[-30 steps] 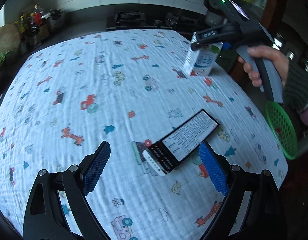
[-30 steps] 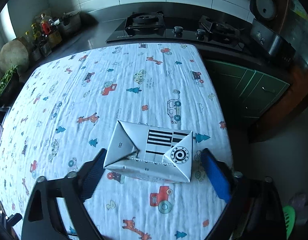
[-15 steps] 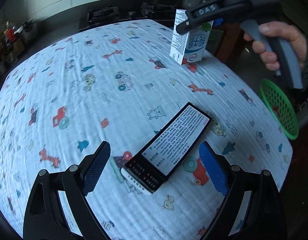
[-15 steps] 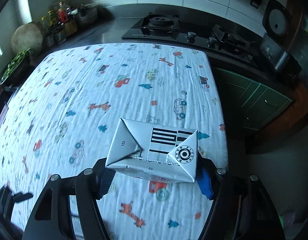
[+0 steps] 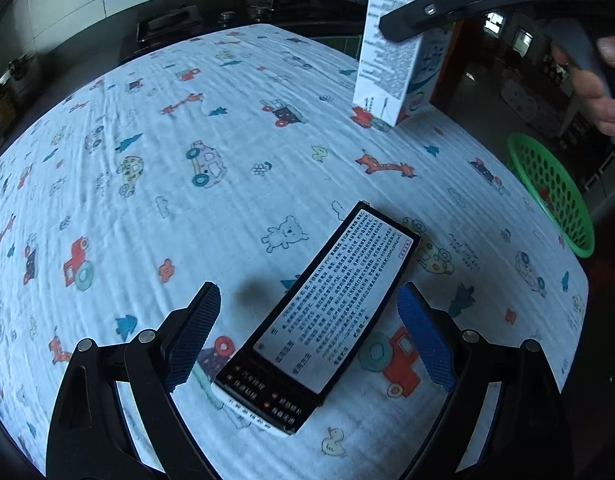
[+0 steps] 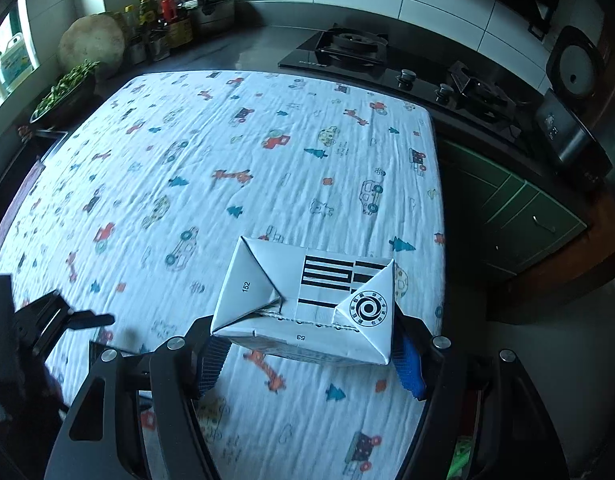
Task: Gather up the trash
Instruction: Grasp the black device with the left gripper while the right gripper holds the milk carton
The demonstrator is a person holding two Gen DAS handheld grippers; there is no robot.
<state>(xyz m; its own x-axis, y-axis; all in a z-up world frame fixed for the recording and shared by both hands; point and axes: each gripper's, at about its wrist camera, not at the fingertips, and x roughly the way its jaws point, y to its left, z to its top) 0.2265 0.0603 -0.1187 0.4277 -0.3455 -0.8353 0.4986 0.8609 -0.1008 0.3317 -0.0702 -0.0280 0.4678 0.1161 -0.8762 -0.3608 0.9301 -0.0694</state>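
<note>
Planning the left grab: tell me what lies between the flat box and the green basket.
Only bare printed cloth lies between flat box and green basket, per the left wrist view.

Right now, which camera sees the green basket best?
The left wrist view: the green basket shows its mesh wall and rim beyond the table's right edge. The right wrist view catches only a green sliver at the bottom.

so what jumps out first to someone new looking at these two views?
The white milk carton, clamped in the right gripper above the cartoon-print tablecloth. Next, the flat black box lying on the cloth between the left gripper's open jaws. A green basket sits past the table's edge, below the carton.
</note>
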